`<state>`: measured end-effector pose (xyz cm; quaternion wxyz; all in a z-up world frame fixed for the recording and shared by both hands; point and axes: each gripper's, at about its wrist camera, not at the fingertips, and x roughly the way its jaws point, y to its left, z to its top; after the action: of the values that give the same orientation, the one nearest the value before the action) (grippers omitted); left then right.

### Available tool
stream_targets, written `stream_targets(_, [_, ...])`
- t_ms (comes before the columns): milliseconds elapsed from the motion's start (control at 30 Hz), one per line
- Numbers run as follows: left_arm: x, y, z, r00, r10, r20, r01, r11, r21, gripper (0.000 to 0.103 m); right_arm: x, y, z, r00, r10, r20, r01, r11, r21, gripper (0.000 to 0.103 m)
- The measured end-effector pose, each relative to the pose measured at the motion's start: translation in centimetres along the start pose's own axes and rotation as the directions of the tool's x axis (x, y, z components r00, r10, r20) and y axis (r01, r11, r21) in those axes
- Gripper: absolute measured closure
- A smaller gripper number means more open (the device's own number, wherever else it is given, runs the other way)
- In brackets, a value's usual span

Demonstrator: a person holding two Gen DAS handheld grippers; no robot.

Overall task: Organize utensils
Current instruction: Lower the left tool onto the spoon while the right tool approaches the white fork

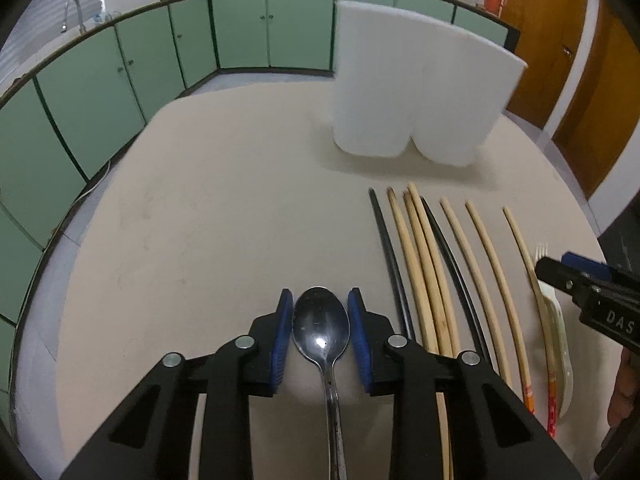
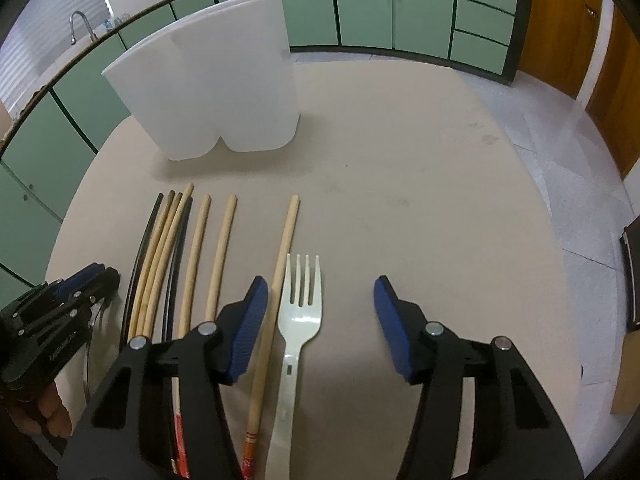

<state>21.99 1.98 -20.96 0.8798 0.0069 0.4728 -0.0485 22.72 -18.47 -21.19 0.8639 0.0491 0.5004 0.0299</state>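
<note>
A metal spoon (image 1: 321,328) lies on the beige table (image 1: 220,220), its bowl pointing away from me. My left gripper (image 1: 320,292) has its blue pads against both sides of that bowl. To the right lie several chopsticks (image 1: 424,264), pale wooden and black, in a row. In the right wrist view a white plastic fork (image 2: 300,320) lies tines away, with one wooden chopstick (image 2: 280,280) close on its left. My right gripper (image 2: 322,280) stands open around both, its left pad near the chopstick and its right pad well clear of the fork.
A tall white two-lobed holder (image 1: 416,92) stands upright at the back of the table, behind the chopsticks. Green cabinets (image 1: 120,80) run along the far wall, and a wooden door (image 1: 560,60) is at the right. Each gripper shows at the edge of the other's view.
</note>
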Motion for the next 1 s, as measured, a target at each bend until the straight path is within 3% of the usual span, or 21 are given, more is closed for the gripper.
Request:
stream_targets(400, [1.0, 1.0, 1.9, 1.000, 0.009, 0.022, -0.009, 1.000, -0.014, 0.075, 1.4, 0.1, 1.3, 0.999, -0.031, -0.018, 0.031, 1.000, -0.006, 0.062])
stream_targets(633, [0.6, 1.3, 1.4, 1.000, 0.008, 0.025, -0.007, 1.000, -0.013, 0.075, 1.6, 0.4, 1.7, 1.000, -0.003, -0.026, 0.003, 1.000, -0.013, 0.062])
stream_targets(800, [0.7, 0.8, 1.3, 1.000, 0.009, 0.022, -0.009, 1.000, -0.008, 0.075, 1.7, 0.8, 1.8, 0.998, 0.052, -0.046, -0.054, 0.998, -0.038, 0.080])
stream_targets(1000, [0.7, 0.9, 1.3, 1.000, 0.003, 0.017, -0.003, 1.000, -0.009, 0.075, 1.6, 1.1, 1.2, 0.995, 0.082, -0.059, -0.088, 0.992, -0.092, 0.081])
